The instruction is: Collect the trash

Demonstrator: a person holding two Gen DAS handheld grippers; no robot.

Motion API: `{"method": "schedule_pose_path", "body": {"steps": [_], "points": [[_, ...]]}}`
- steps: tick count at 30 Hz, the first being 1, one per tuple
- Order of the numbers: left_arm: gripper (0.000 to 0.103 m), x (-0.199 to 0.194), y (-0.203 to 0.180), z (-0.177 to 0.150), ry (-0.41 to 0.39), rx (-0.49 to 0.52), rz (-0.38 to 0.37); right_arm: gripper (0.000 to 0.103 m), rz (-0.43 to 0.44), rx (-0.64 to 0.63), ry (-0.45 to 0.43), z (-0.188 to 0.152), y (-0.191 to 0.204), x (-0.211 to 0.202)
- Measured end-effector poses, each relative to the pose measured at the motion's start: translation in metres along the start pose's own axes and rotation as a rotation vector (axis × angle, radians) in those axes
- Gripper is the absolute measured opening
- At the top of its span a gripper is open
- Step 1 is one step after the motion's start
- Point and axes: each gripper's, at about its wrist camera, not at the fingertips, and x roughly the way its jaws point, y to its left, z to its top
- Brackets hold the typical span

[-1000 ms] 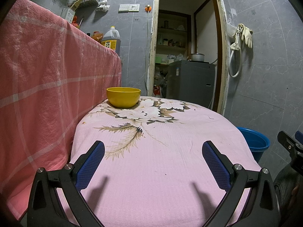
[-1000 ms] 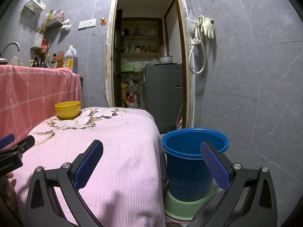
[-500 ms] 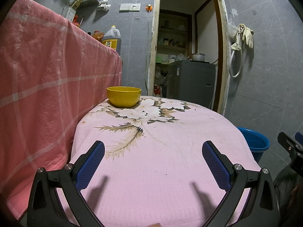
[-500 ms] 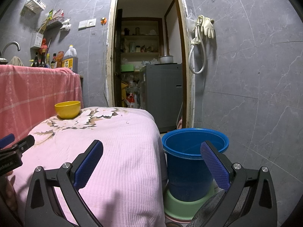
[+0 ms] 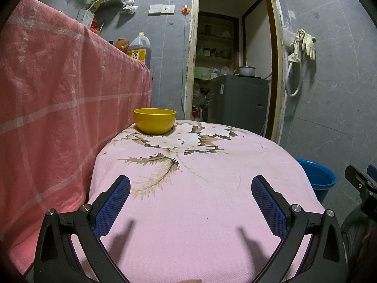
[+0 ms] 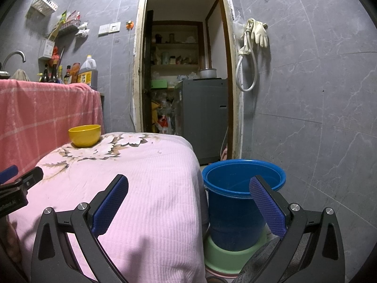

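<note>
1. My left gripper [image 5: 190, 187] hangs released, jaws spread wide with nothing between them, over the near end of the pink flowered cloth [image 5: 200, 202].
2. My right gripper [image 6: 188, 187] is released too and empty, jaws wide, over the cloth's right edge, its right finger in front of the blue bucket [image 6: 235, 210].
3. The bucket stands on the floor just beside the covered counter, set in a green basin [image 6: 219, 257].
4. A yellow bowl [image 5: 154, 120] sits at the far end of the cloth, near the pink checked towel [image 5: 59, 99].
5. I can see no trash on the cloth.
</note>
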Motion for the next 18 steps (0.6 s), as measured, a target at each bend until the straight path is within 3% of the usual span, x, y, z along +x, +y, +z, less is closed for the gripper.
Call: {"method": "schedule_pose_path", "body": {"steps": [18], "points": [[0.101,-0.0011,-0.0006,0.0001,-0.001,0.002,-0.001,0.103,0.002,-0.002,0.006,-0.0022,0.0034,0.0008]]}}
